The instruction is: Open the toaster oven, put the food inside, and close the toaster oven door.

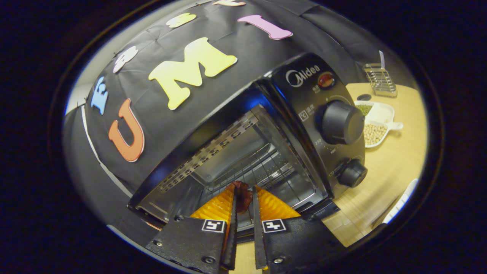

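Pale wood-grain table (392,167) carries a glossy black toaster oven (274,125), door open, wire rack (262,171) inside; gripper (244,192) narrowly pinches what seems reddish-brown food (243,196).

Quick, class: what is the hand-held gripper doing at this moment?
Hand-held gripper: shut on a dark reddish piece of food, both fingers pressing it, at the open mouth of the toaster oven.

A gripper (244,198) pinches a dark reddish piece of food (243,196) between both fingers, at the open mouth of a black toaster oven (266,144) with a wire rack (262,167) inside. Two round knobs (340,122) sit on its panel. Beyond, a white dish of beans (374,131) rests on a wooden table (395,160).
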`<state>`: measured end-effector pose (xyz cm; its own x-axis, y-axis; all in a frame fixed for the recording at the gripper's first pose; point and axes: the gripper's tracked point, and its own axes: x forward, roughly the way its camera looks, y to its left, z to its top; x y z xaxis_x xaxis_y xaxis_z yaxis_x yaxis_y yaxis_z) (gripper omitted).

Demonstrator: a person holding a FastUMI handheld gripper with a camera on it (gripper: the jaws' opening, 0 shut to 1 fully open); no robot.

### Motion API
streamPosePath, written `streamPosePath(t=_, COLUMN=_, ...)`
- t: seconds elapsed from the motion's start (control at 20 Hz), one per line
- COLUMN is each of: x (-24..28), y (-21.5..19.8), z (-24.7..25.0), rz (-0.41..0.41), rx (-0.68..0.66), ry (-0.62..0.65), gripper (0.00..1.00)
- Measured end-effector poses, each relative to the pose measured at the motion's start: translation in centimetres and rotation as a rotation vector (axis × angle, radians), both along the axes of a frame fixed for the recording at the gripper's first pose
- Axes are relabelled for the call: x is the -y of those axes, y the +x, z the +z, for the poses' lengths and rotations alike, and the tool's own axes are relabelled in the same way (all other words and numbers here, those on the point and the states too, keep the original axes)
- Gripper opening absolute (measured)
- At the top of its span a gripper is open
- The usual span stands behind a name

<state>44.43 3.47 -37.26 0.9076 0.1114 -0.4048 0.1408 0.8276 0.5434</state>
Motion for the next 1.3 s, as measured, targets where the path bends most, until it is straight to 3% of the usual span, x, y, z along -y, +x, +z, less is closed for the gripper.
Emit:
streamPosePath(t=0.3, x=1.3, y=-1.7, z=2.0, rz=0.016, rx=0.033, ry=-0.300, gripper=0.34)
streamPosePath(t=0.35, x=1.2, y=-2.6, z=2.4, rz=0.031, rx=0.039, ry=-0.332, gripper=0.48)
streamPosePath(t=0.45, x=0.8, y=-4.3, z=3.3, rz=0.065, rx=0.057, ry=-0.383, gripper=0.62)
streamPosePath(t=0.65, x=0.4, y=-9.4, z=3.9, rz=0.126, rx=0.066, ry=-0.454, gripper=0.78)
streamPosePath(t=0.8, x=-0.4, y=-13.7, z=4.0, rz=0.171, rx=0.064, ry=-0.496, gripper=0.80)
streamPosePath(t=1.0, x=-1.3, y=-18.3, z=3.6, rz=0.219, rx=0.050, ry=-0.531, gripper=1.00)
streamPosePath(t=1.3, x=-0.8, y=-21.8, z=-1.0, rz=0.220, rx=-0.097, ry=-0.508, gripper=1.00)
